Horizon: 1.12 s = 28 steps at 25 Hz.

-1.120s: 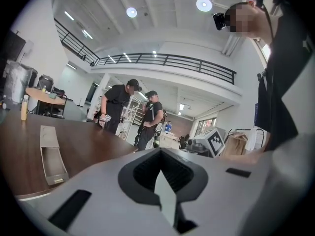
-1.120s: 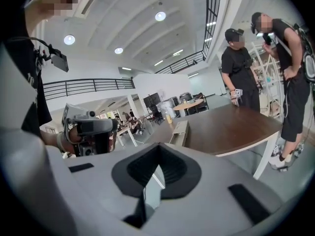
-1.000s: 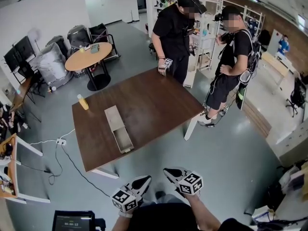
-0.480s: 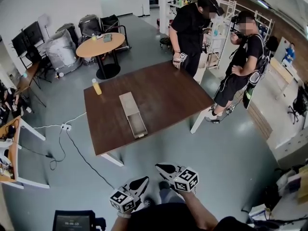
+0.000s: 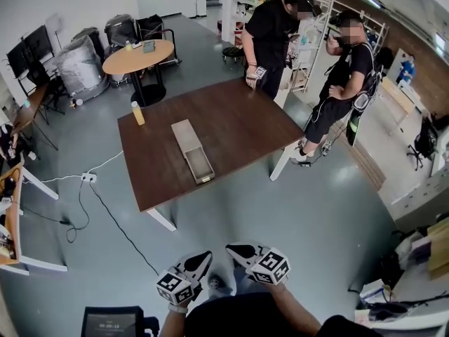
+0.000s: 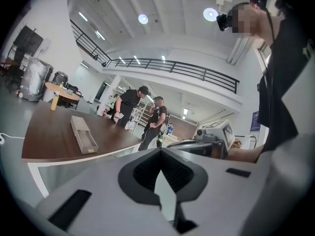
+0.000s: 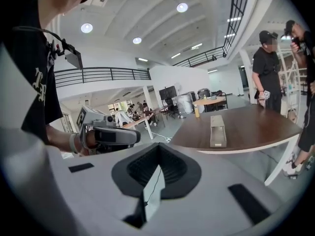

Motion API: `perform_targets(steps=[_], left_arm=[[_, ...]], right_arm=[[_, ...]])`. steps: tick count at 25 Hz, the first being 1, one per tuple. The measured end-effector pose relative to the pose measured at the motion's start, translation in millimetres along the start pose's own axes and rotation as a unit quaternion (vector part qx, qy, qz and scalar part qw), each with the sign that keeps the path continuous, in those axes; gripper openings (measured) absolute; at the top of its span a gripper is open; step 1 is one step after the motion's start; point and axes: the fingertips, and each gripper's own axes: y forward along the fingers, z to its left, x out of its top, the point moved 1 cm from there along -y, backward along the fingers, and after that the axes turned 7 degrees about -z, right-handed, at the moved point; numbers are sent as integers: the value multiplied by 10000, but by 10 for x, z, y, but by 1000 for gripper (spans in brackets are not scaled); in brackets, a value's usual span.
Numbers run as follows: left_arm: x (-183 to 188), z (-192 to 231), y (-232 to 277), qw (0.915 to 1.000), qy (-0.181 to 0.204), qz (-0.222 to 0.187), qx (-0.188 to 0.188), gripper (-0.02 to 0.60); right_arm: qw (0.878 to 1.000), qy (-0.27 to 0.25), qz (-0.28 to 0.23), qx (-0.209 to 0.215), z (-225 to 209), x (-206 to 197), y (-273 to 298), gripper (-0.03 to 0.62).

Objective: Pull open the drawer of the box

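Note:
The long grey box [image 5: 185, 133] lies on the brown table [image 5: 238, 132], its drawer [image 5: 200, 167] pulled out toward the near edge. Both grippers are held low by my body, well short of the table and over the floor. My left gripper [image 5: 204, 257] and right gripper [image 5: 231, 247] point forward, jaws closed, nothing between them. The box [image 6: 82, 135] shows small and far off in the left gripper view, beyond the shut left gripper [image 6: 161, 182]. It appears as distant in the right gripper view, the box [image 7: 217, 129] past the shut right gripper [image 7: 155, 182].
Two people stand at the table's far side [image 5: 270, 30] and right [image 5: 344, 76]. A yellow bottle [image 5: 138, 113] stands on the table's far left corner. A round table [image 5: 137, 56] with chairs is behind. A power strip [image 5: 88, 177] and cable lie on the floor at left.
The head view has shifted, so the table now sits a little farther off and higher in view. Both grippers stay low and shut. The drawer stays pulled out.

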Motion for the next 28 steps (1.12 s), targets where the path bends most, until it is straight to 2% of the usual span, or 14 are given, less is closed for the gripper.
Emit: perform_targets(steps=[6, 10, 15, 18, 21, 25, 28], left_arm=[[-137, -7, -234, 9995, -253, -49, 169, 6], [-173, -10, -342, 9991, -373, -107, 191, 6], [-125, -74, -253, 9997, -215, -80, -89, 5], [-135, -110, -136, 9999, -74, 29, -137, 6], [-153, -198, -17, 9998, -89, 121, -154, 6], [-288, -476, 215, 9987, -88, 359, -363, 6], [-367, -658, 426, 9983, -111, 423, -385, 6]], right_arm=[[9998, -103, 159, 38, 132, -41, 23, -12], [9989, -383, 186, 178, 287, 60, 121, -12], [9948, -881, 438, 246, 393, -24, 88, -12], [9957, -798, 431, 200, 331, -74, -35, -12], [9965, -735, 362, 174, 236, -76, -162, -12], [9975, -637, 281, 130, 102, -74, -322, -12], [9976, -643, 163, 180, 13, -69, -485, -12]])
